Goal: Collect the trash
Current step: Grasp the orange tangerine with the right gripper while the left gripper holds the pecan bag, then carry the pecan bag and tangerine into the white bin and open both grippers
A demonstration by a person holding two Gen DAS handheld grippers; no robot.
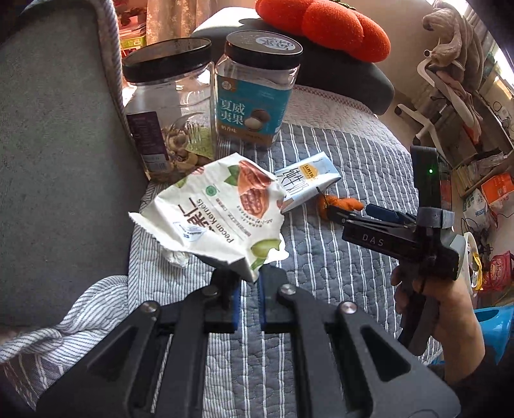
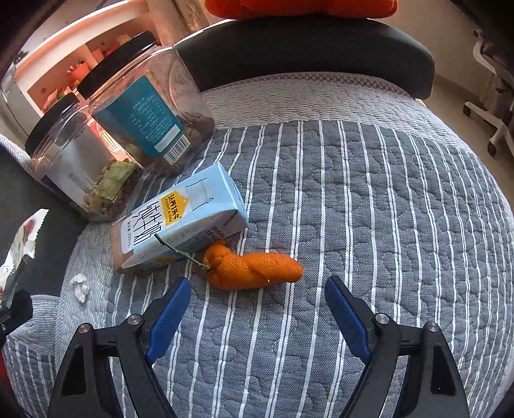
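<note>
1. White and crumpled, the pecan bag [image 1: 221, 212] hangs pinched by its lower corner between the blue pads of my left gripper [image 1: 249, 284], lifted above the striped quilt [image 1: 337, 263].
2. My left gripper's jaws are drawn nearly together on that corner, so the bag is firmly held and stands up tilted toward the sofa back [image 1: 57, 160].
3. My right gripper [image 2: 257, 308] is spread wide, with nothing between its blue fingers [image 2: 170, 315].
4. It hovers low over the quilt [image 2: 385, 225], just short of the orange peel [image 2: 253, 267], which lies flat between and slightly beyond the two fingertips, not touching them.
5. The peel's green stem rests against the light blue milk carton [image 2: 186, 218], which lies on its side just beside it, to the left.
6. A small wad of white tissue [image 2: 80, 286] sits on the quilt left of the carton, near the sofa back; in the left view it shows just under the held bag.
7. Two clear jars with black lids stand behind the carton: the one with the teal label [image 2: 144, 109] and the nut jar [image 2: 74, 164], touching or nearly touching each other.
8. A red cushion [image 1: 324, 25] rests on the dark armrest [image 1: 347, 77] behind the jars.
</note>
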